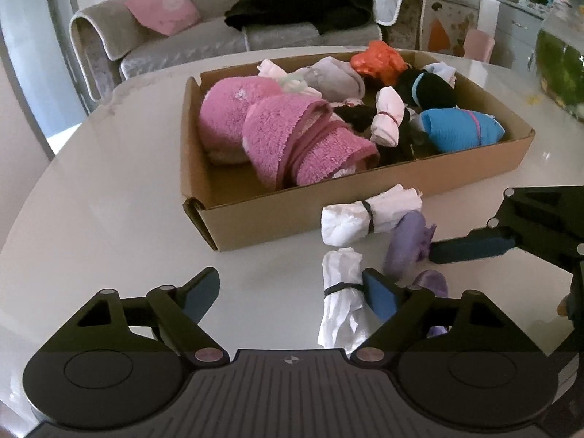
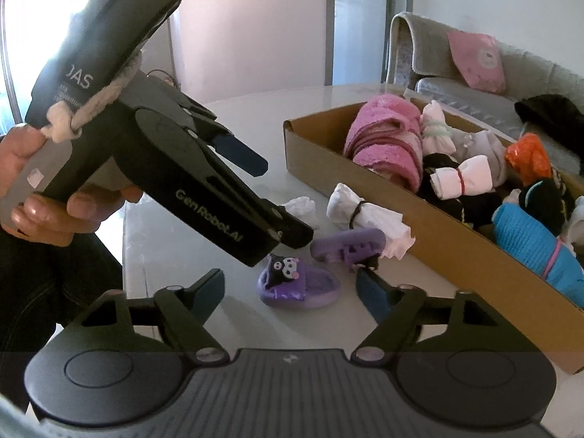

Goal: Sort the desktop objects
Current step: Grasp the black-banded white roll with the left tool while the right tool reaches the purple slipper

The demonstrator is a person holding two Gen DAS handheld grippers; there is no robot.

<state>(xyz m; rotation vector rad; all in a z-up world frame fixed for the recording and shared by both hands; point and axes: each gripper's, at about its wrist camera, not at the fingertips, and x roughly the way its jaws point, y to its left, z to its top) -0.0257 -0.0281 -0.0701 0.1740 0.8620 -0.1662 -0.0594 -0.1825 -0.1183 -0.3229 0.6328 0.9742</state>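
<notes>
1. the cardboard box [image 1: 292, 219] sits toward 12 o'clock on the pale table [image 1: 109, 182] and already carries rolled bundles: pink towels [image 1: 277, 135], a blue roll [image 1: 460, 131], an orange item [image 1: 379, 58]. it reads as the collecting bin, so things are probably packed there to clear the top.
2. still outside, at about 1 o'clock from the left gripper [image 1: 292, 288], lie two white tied bundles: the far white bundle [image 1: 368, 215] just beside the box wall, and the near white bundle [image 1: 343, 292] touching that gripper's right finger.
3. the left gripper stands spread wide, pinching nothing; the near bundle lies inside its span at the right-hand side, likely lined up for a grab.
4. two purple slippers wait at 12 o'clock of the right gripper [image 2: 292, 288]: the flat slipper [image 2: 295, 288] with a cartoon face, and the tipped slipper [image 2: 346, 244] on its side against the far bundle.
5. the right gripper is also spread and empty, the flat slipper between its fingers, so it seems aimed there.
</notes>
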